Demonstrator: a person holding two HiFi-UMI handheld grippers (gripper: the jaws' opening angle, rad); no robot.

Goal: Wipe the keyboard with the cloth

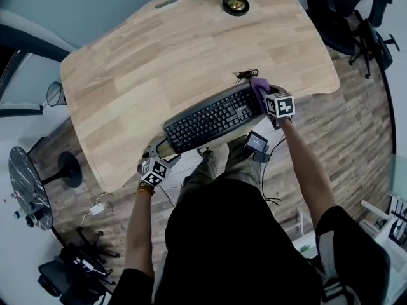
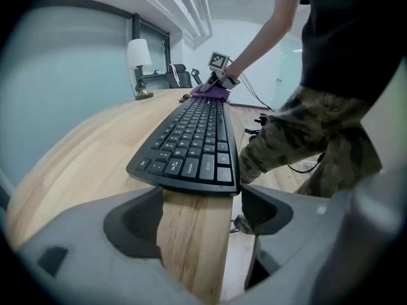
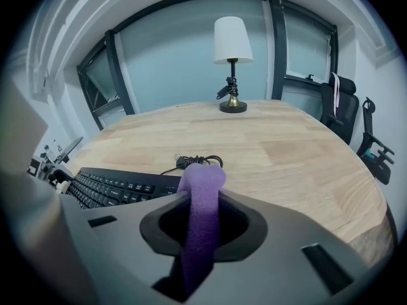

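A black keyboard (image 1: 213, 119) lies slantwise along the front edge of the wooden desk (image 1: 178, 49). At the keyboard's right end my right gripper (image 1: 266, 98) is shut on a purple cloth (image 1: 257, 86). In the right gripper view the cloth (image 3: 202, 202) stands pinched between the jaws of that gripper (image 3: 203, 227), with the keyboard (image 3: 121, 189) to its left. My left gripper (image 1: 159, 151) is at the keyboard's left end. Its jaws (image 2: 197, 205) stand wide open astride the desk's edge, just short of the keyboard (image 2: 194, 138), and grip nothing.
The keyboard's coiled cable (image 3: 197, 161) lies on the desk behind its right end. A table lamp (image 1: 236, 2) stands at the desk's far side. Office chairs (image 1: 346, 11) are at the right. A small black device (image 1: 256, 143) hangs at the person's waist.
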